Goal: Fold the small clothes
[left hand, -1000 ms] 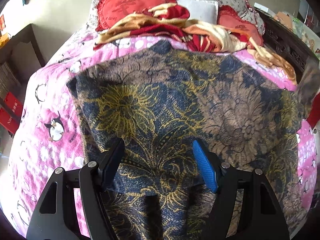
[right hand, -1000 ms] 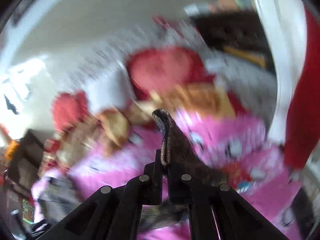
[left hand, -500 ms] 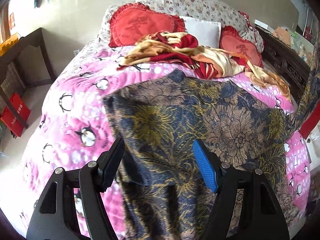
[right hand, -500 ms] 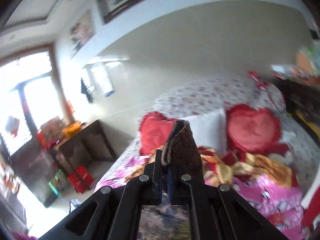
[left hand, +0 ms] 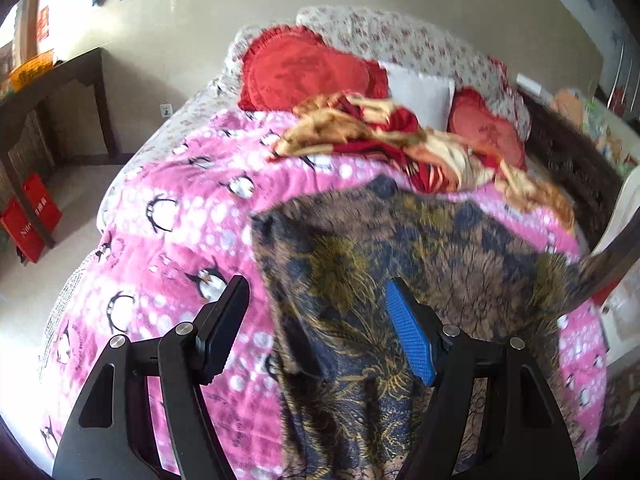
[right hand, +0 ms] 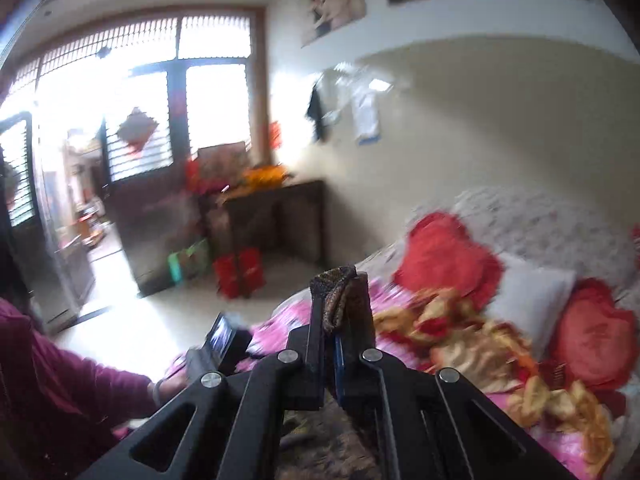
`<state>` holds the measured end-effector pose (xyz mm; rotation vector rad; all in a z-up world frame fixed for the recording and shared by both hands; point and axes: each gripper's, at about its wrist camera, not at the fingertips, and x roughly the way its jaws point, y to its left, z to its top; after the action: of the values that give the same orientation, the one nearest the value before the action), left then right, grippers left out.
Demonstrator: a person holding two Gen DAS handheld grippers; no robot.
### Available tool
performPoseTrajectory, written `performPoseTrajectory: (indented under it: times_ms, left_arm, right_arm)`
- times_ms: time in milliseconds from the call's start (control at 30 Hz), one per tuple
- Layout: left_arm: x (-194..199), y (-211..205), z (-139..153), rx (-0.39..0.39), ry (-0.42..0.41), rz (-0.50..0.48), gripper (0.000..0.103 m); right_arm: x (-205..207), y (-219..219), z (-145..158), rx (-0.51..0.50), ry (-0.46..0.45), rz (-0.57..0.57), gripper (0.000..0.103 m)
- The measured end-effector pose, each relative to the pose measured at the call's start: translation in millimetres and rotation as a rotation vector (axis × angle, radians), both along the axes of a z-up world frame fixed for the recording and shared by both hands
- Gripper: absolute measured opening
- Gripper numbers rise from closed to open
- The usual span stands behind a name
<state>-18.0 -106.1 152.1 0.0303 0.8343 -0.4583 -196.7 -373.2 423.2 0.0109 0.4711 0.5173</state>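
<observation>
step: lifting floral garment [left hand: 400, 264] corner | right gripper [right hand: 340, 300] clamped on its edge | left gripper [left hand: 316, 332] agape, empty, cloth below | next: carry corner across

Maroon sleeve [right hand: 60, 392], perhaps knitted
</observation>
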Motion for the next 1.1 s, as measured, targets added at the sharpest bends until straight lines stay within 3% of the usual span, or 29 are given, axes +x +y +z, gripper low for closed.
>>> performPoseTrajectory:
  times_ms: [100, 233, 367, 467, 567, 633, 700, 833, 900, 1100]
  left_arm:
    - [5, 21, 3, 0.017, -0.023, 0.034, 0.071]
    - [13, 40, -7, 0.063, -0.015, 0.057, 0.071]
    - [17, 44, -23, 0.1, -0.003, 0.02, 0.071]
    - [19, 36, -36, 0.132, 0.0, -0.028, 0.071]
    - [23, 20, -48, 0.152, 0.011, -0.085, 0.071]
    - [26, 8, -54, 0.147, 0.027, -0.115, 0.071]
    - [30, -9, -59, 0.143, 0.043, -0.153, 0.071]
    - [42, -43, -61, 0.151, 0.041, -0.189, 0.071]
    - [49, -58, -63, 0.144, 0.041, -0.207, 0.071]
    - [56, -102, -74, 0.304, -0.019, -0.335, 0.071]
  right_arm:
    - [42, 32, -53, -0.035, 0.156, 0.076, 0.003]
    - [109, 84, -150, -0.031, 0.398, 0.206, 0.003]
    - [171, 120, -246, -0.077, 0.584, 0.299, 0.003]
    - [207, 129, -302, -0.117, 0.663, 0.284, 0.003]
    - [240, 111, -340, -0.163, 0.678, 0.104, 0.003]
    - [245, 89, -340, -0.105, 0.674, -0.026, 0.012]
    - [237, 63, -328, -0.017, 0.647, -0.117, 0.028]
    - [179, 7, -284, 0.101, 0.539, -0.199, 0.032]
    - [140, -18, -266, 0.129, 0.493, -0.232, 0.049]
    - [20, -84, -237, 0.162, 0.444, -0.396, 0.052]
